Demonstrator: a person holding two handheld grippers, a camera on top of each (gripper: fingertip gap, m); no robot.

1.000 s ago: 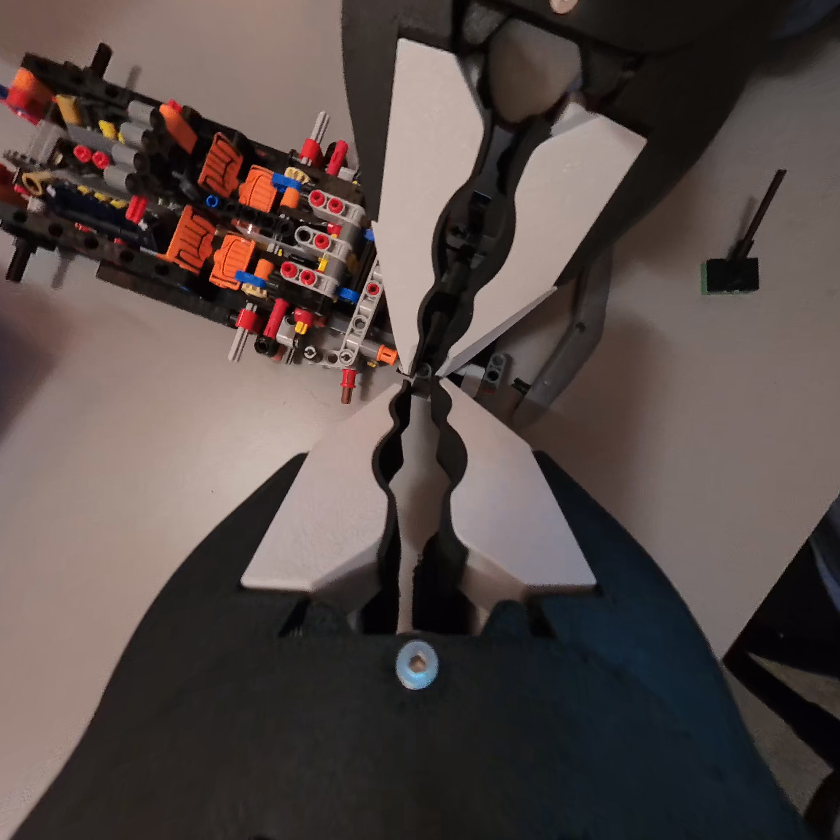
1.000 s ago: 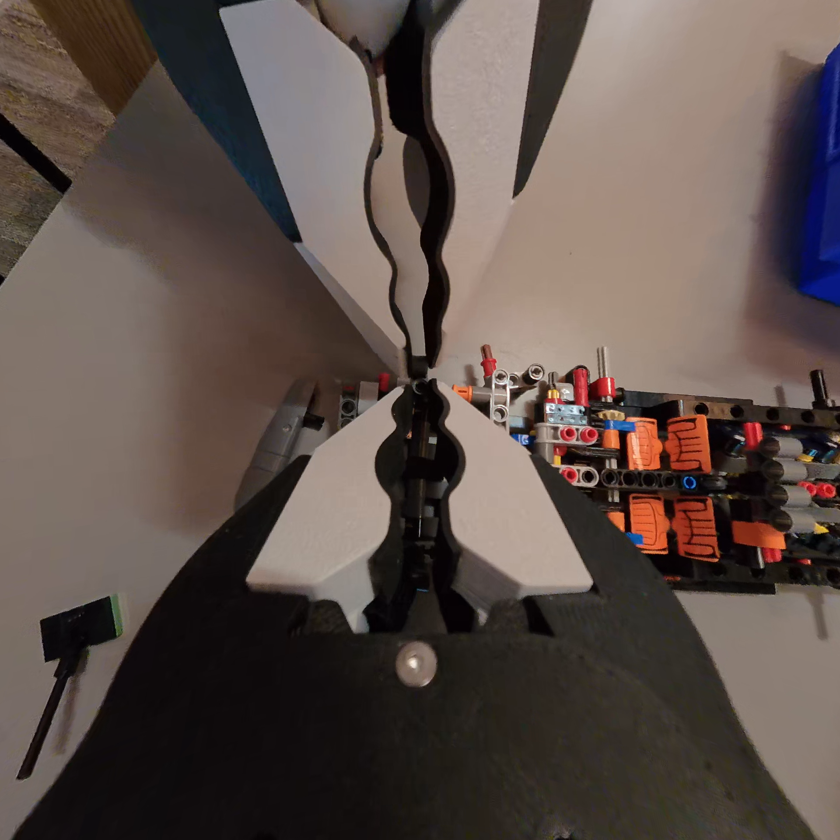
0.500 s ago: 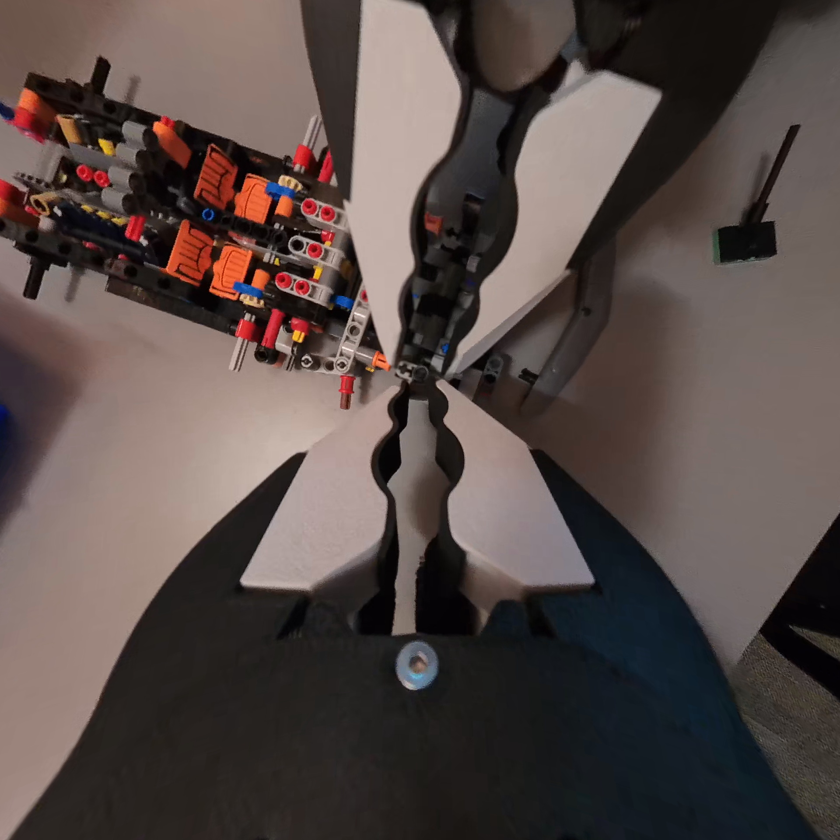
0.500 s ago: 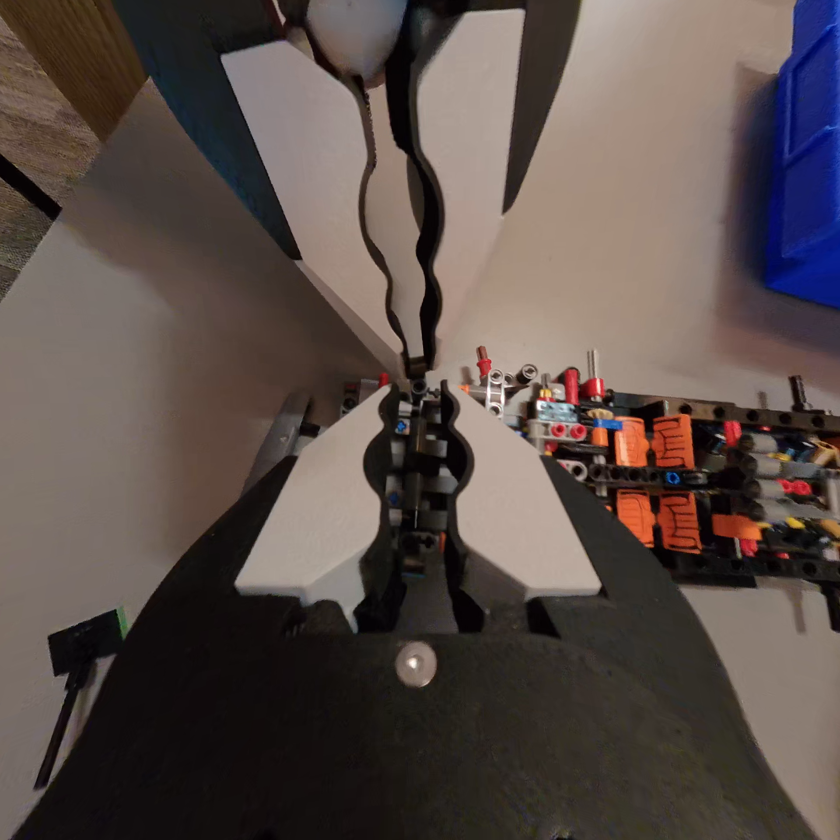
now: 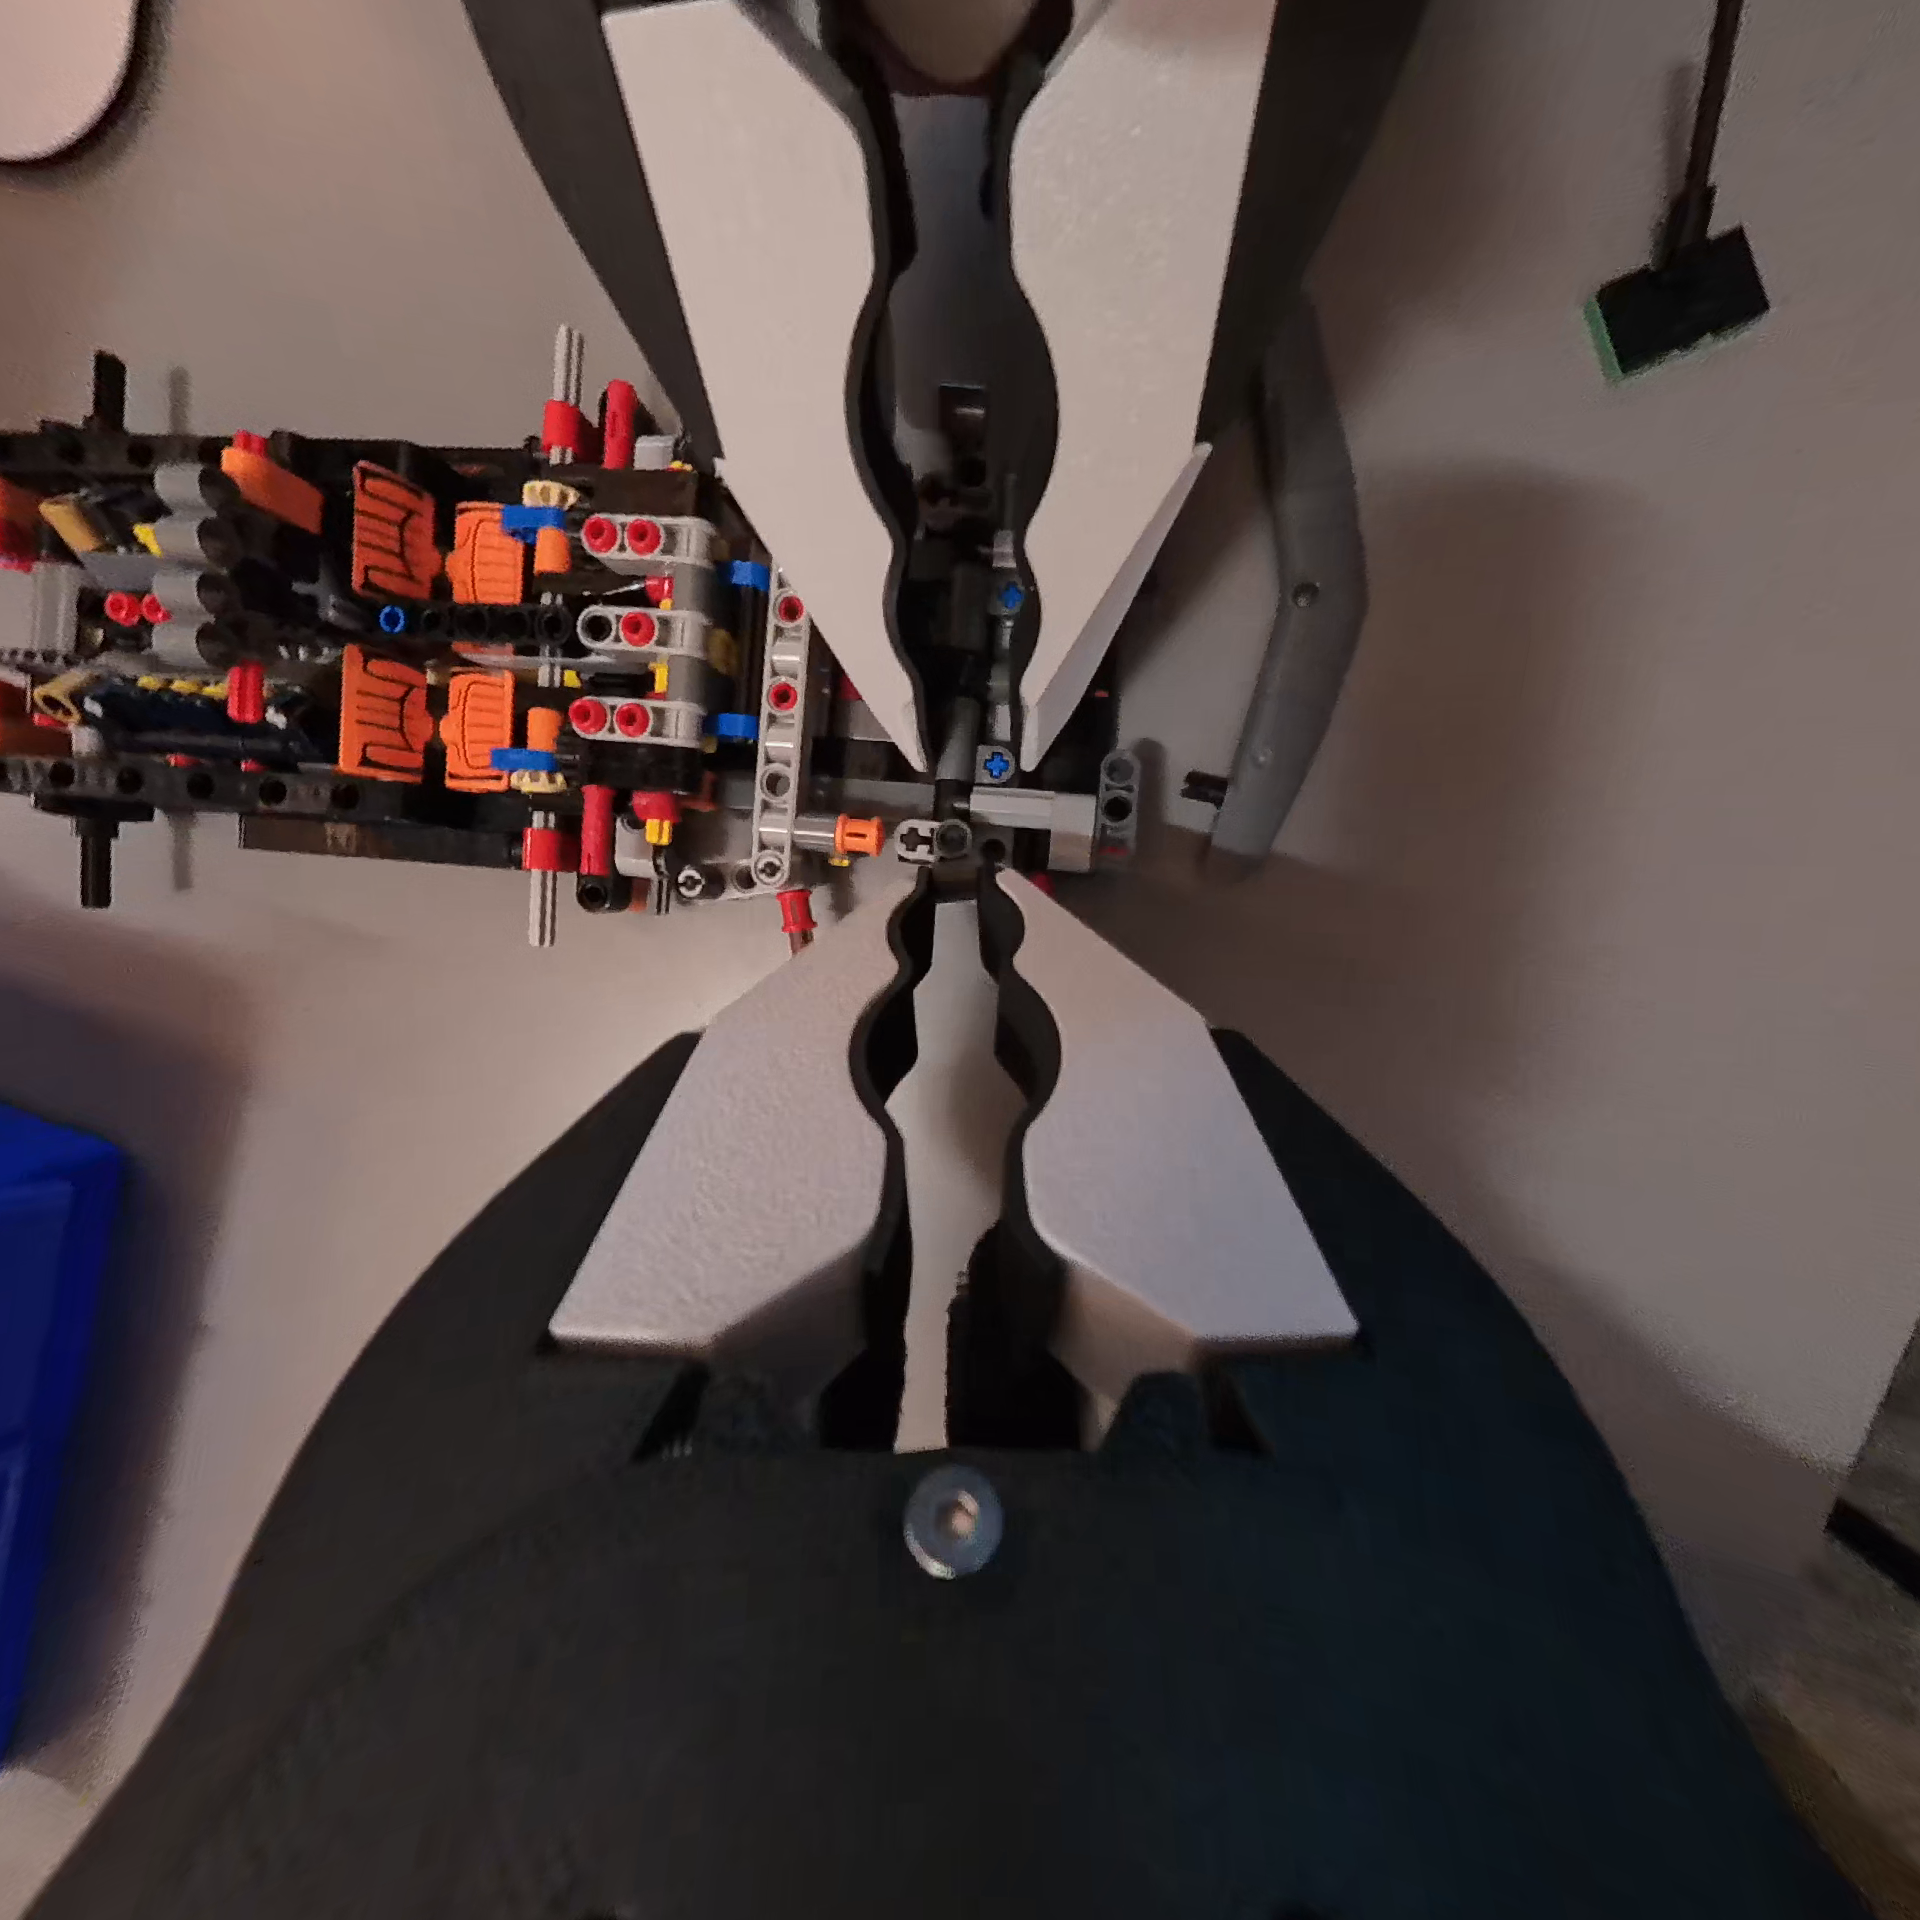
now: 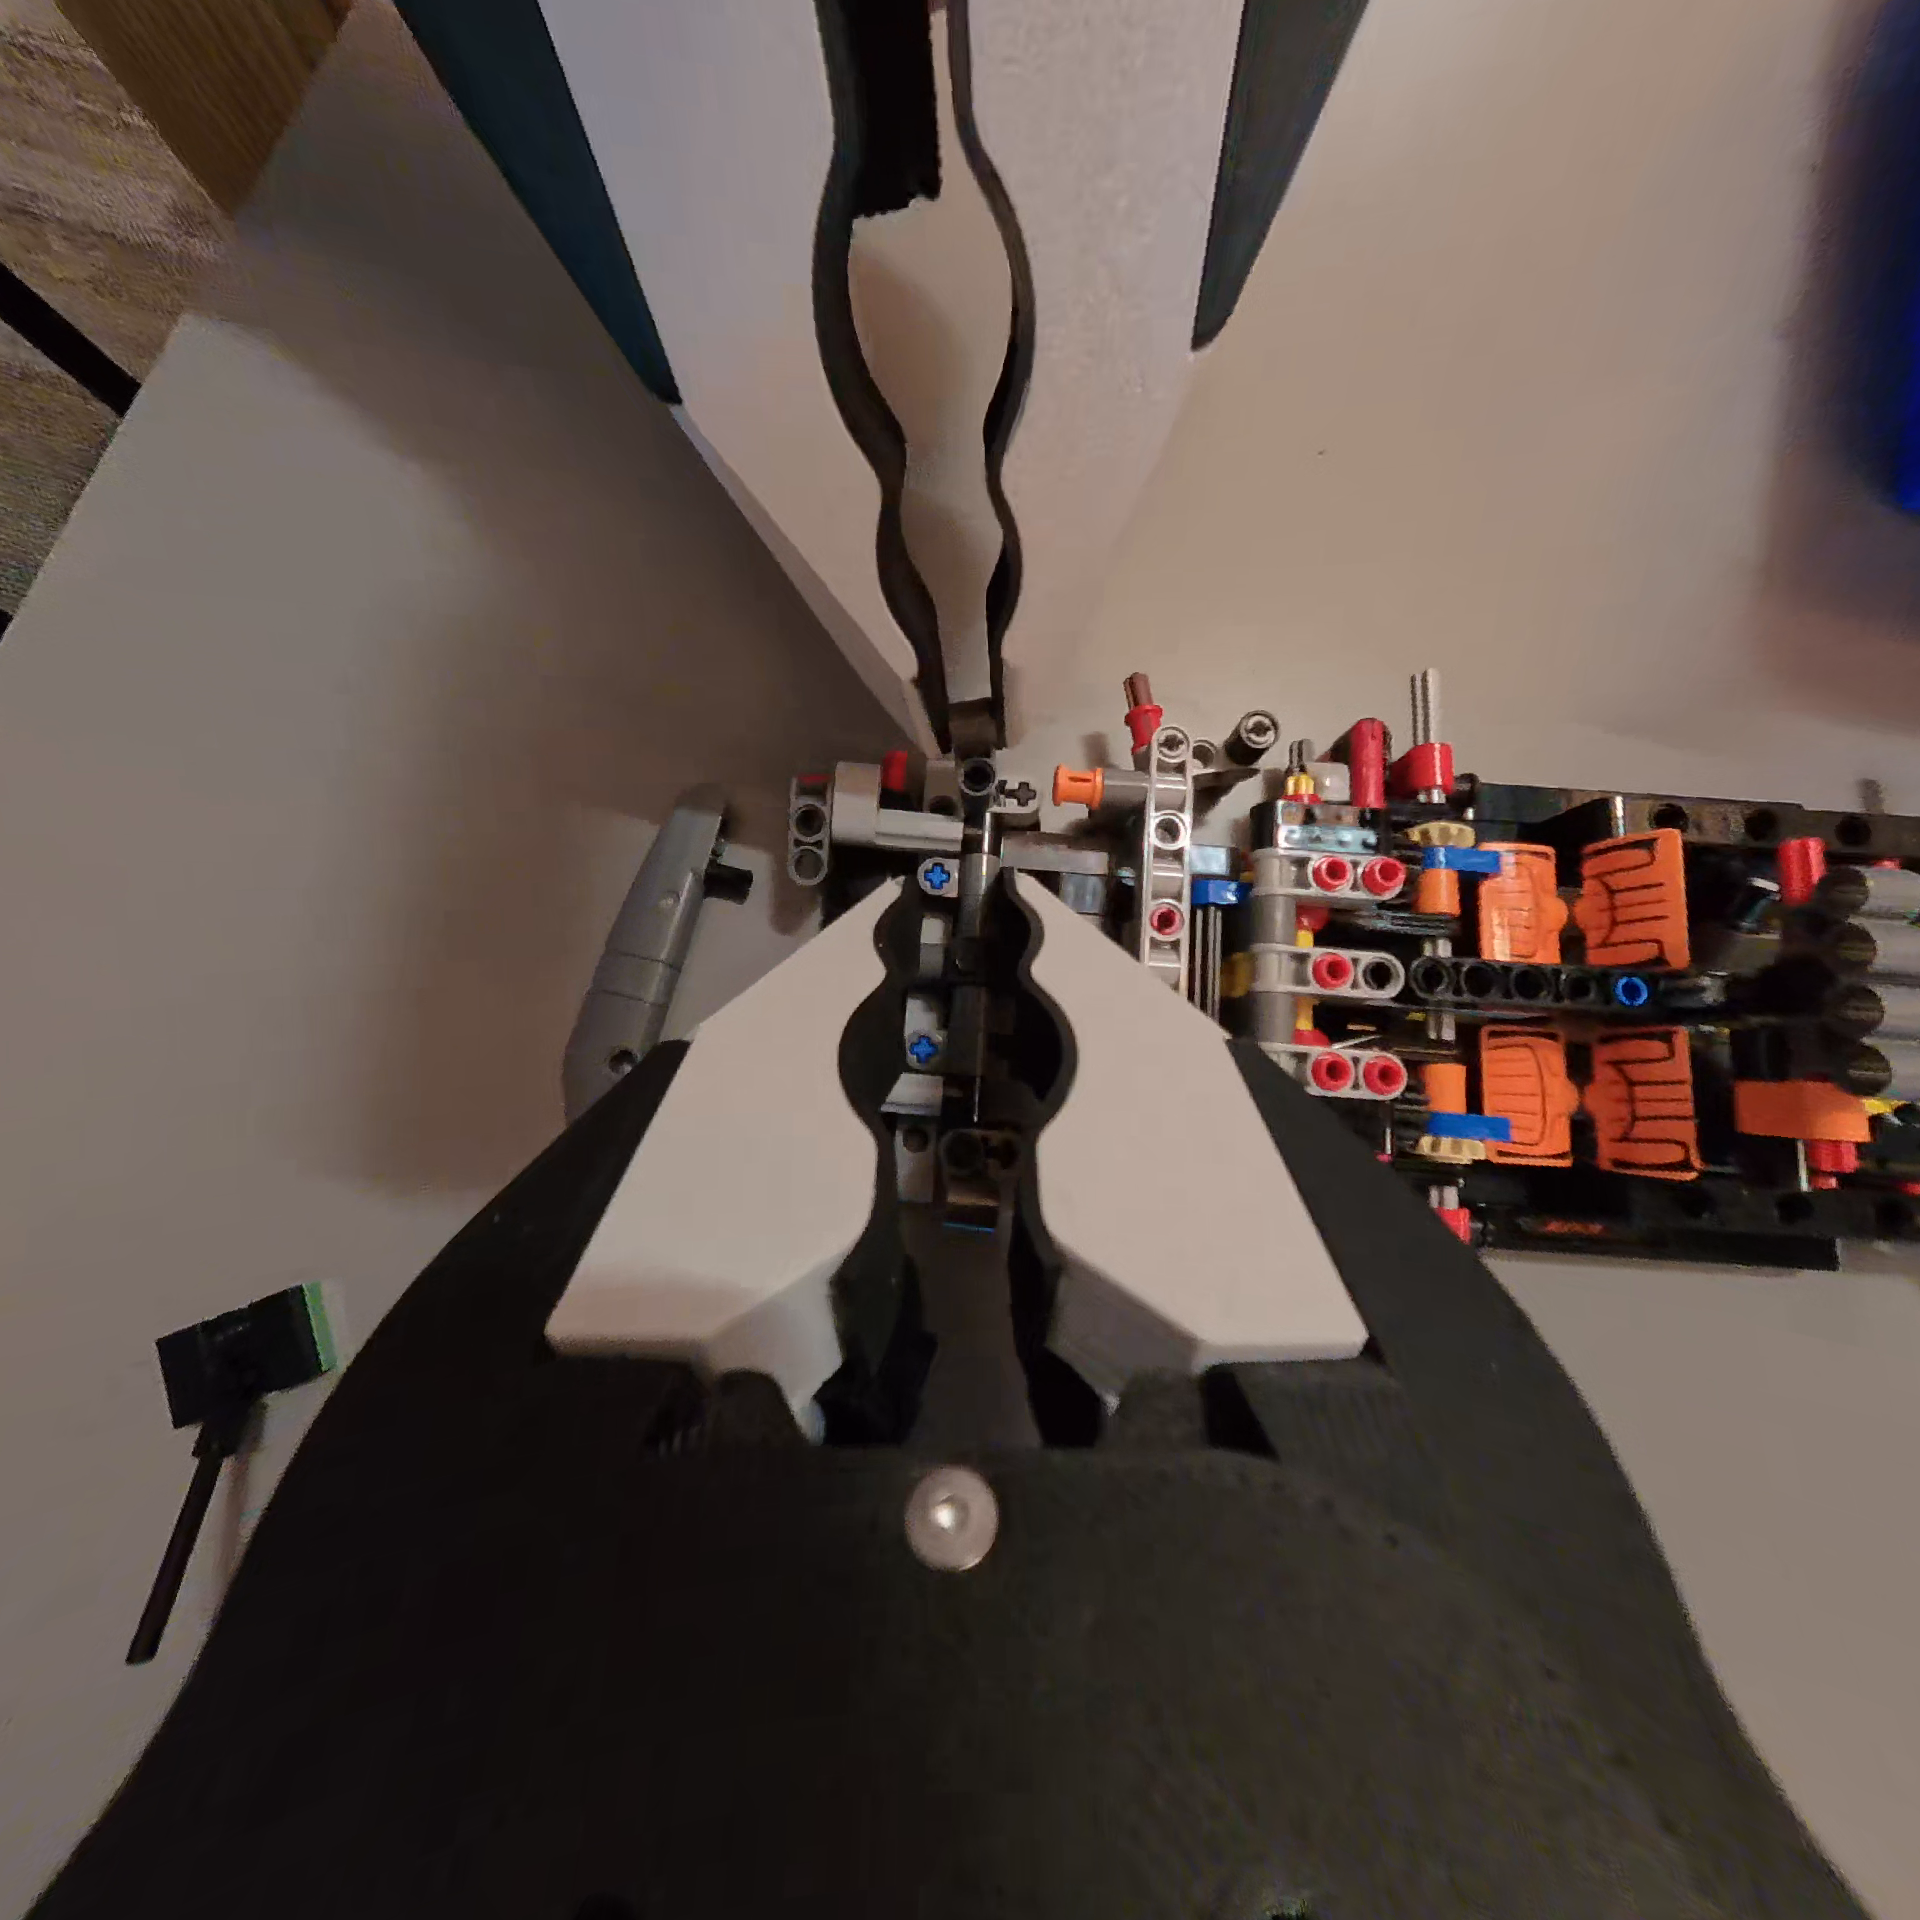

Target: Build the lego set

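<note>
A long Lego Technic model (image 5: 468,644), black with orange, red and grey parts, lies on the pale table; it also shows in the right wrist view (image 6: 1507,987). Both grippers meet tip to tip at its grey front end. My left gripper (image 5: 951,883) is shut on a small black connector (image 6: 971,717) that touches the end of a black axle (image 6: 977,862). My right gripper (image 6: 956,883) stands slightly open, its jaws on either side of that axle. It comes in from above in the left wrist view (image 5: 975,753).
A grey curved panel (image 5: 1299,644) lies just beyond the model's front end. A small black-and-green piece with a thin rod (image 5: 1678,312) lies farther off. A blue bin (image 5: 42,1351) sits on the model's other side. The table edge (image 6: 156,343) is near. Less than 4 cm separates the two grippers' tips.
Both grippers have swung around the model's front end, staying tip to tip, so the model now looks level. The right gripper's jaws have parted a little. The blue bin has come into the left view.
</note>
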